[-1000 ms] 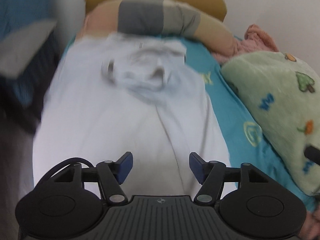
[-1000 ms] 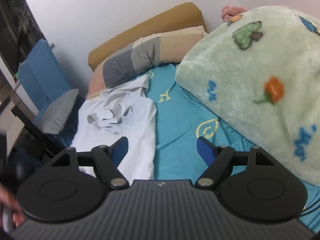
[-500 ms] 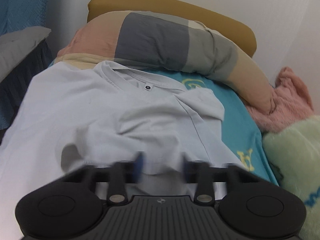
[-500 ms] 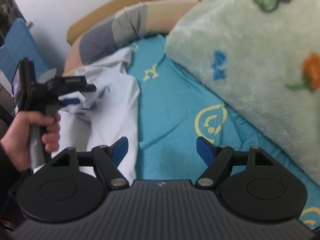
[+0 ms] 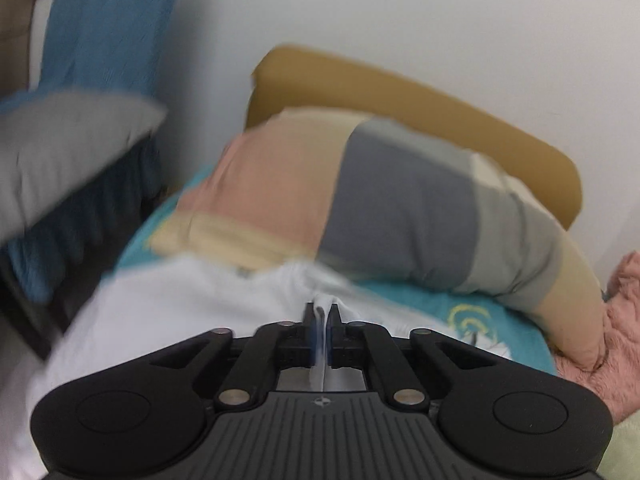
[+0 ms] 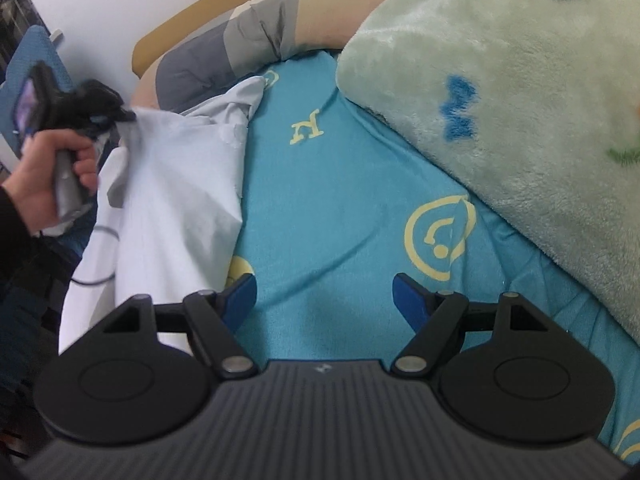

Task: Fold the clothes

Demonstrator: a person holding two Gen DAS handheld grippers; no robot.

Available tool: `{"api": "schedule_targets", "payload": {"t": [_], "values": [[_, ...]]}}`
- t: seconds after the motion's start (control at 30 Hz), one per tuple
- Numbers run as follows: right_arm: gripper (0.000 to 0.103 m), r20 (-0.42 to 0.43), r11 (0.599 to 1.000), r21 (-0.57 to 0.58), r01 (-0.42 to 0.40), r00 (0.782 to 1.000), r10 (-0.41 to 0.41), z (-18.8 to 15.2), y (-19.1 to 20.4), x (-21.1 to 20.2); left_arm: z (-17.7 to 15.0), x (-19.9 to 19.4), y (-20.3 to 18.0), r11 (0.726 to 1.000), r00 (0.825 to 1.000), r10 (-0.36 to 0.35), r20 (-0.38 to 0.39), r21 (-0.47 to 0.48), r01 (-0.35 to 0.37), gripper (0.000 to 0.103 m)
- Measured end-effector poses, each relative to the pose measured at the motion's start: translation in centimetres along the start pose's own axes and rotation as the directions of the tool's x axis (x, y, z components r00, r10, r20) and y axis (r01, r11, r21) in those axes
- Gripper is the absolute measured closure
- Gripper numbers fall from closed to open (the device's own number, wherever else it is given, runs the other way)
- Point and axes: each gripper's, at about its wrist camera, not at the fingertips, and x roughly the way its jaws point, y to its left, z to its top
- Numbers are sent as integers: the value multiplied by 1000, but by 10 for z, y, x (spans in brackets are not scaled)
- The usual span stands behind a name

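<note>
A pale blue-white T-shirt [image 6: 176, 200] lies along the left side of the teal bed sheet [image 6: 340, 184]. My left gripper [image 5: 320, 316] is shut on a pinch of the T-shirt [image 5: 180, 312], which shows between its fingers. In the right wrist view that left gripper [image 6: 120, 118], held in a hand [image 6: 44, 176], lifts the shirt's upper part off the bed. My right gripper [image 6: 324, 296] stands open low over the bare sheet, just right of the shirt's edge, with nothing between its fingers.
A striped pink, grey and beige pillow [image 5: 400, 208] lies against the mustard headboard [image 5: 440, 108]. A thick green fleece blanket [image 6: 520, 100] fills the bed's right side. A pink fluffy cloth [image 5: 616, 320] sits at the right. A blue chair with a grey cushion [image 5: 68, 152] stands left of the bed.
My left gripper has gone from open to shut, taking hold of the shirt and raising it toward the pillow. My right gripper has dropped closer to the sheet, staying open.
</note>
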Motion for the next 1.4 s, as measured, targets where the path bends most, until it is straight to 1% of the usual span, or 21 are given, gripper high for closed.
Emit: {"api": "schedule_targets", "payload": {"t": [0.03,0.07,0.1,0.2,0.3,0.37,0.4,0.53,0.6,0.67,0.83,0.97,1.03,1.07,1.1,1.13,1.17,1.2,1.27,1.33,1.4], "values": [[27,4,1000,-7,1,1000,-1,0,1,-1,-6,0,6,1000,1000,5,-8,-28,-5,85],[27,8,1000,-11,3,1000,-3,-1,1,-2,-11,-3,11,999,1000,13,-15,-42,-14,70],[27,8,1000,-10,6,1000,-6,-1,0,-3,-17,-9,15,999,1000,12,-19,-47,-12,61],[27,3,1000,7,-7,1000,7,0,-3,-3,-34,-40,31,997,998,-17,-56,-72,13,46],[27,0,1000,14,-27,1000,27,2,-3,-3,-56,-80,46,994,991,-56,-121,-99,44,39],[27,0,999,9,-45,999,45,2,-1,-4,-80,-109,55,990,976,-101,-194,-113,80,37],[27,2,999,4,-52,999,52,2,0,-6,-95,-122,57,989,962,-118,-245,-116,92,36],[27,18,998,-11,-62,998,62,0,3,-17,-156,-172,60,982,884,-175,-434,-146,123,36],[27,27,998,-6,-65,997,65,-2,2,-26,-186,-192,60,976,835,-204,-511,-176,130,36],[27,36,998,-1,-69,997,69,-4,1,-36,-211,-209,61,973,800,-212,-562,-193,123,37],[27,54,997,14,-71,996,70,-11,-1,-59,-238,-247,54,989,784,-147,-603,-66,134,38],[27,48,997,32,-69,997,68,-21,-3,-73,-250,-260,49,987,732,-117,-671,1,158,41],[27,45,997,33,-63,997,62,-25,-5,-78,-254,-266,45,983,711,-114,-694,23,180,47],[27,42,998,33,-61,997,59,-26,-6,-79,-256,-269,41,978,701,-112,-705,48,204,61],[27,35,998,34,-60,998,58,-27,-6,-78,-257,-273,37,971,690,-109,-715,73,228,79],[27,25,998,36,-60,998,59,-28,-7,-77,-259,-276,34,963,681,-105,-725,97,252,89],[27,5,997,40,-67,998,67,-30,-8,-74,-256,-281,33,960,692,-102,-715,112,257,100],[27,-18,996,46,-79,997,80,-31,-9,-71,-253,-286,33,957,703,-100,-705,126,262,101],[26,-86,985,80,-153,983,160,-38,-14,-62,-244,-295,38,953,725,-131,-676,117,281,101],[27,-159,958,129,-255,949,274,-47,-17,-52,-241,-302,46,953,735,-149,-661,102,285,101],[29,-220,942,144,-304,918,330,-55,-14,-43,-244,-308,54,958,740,-170,-651,68,280,101]]}}
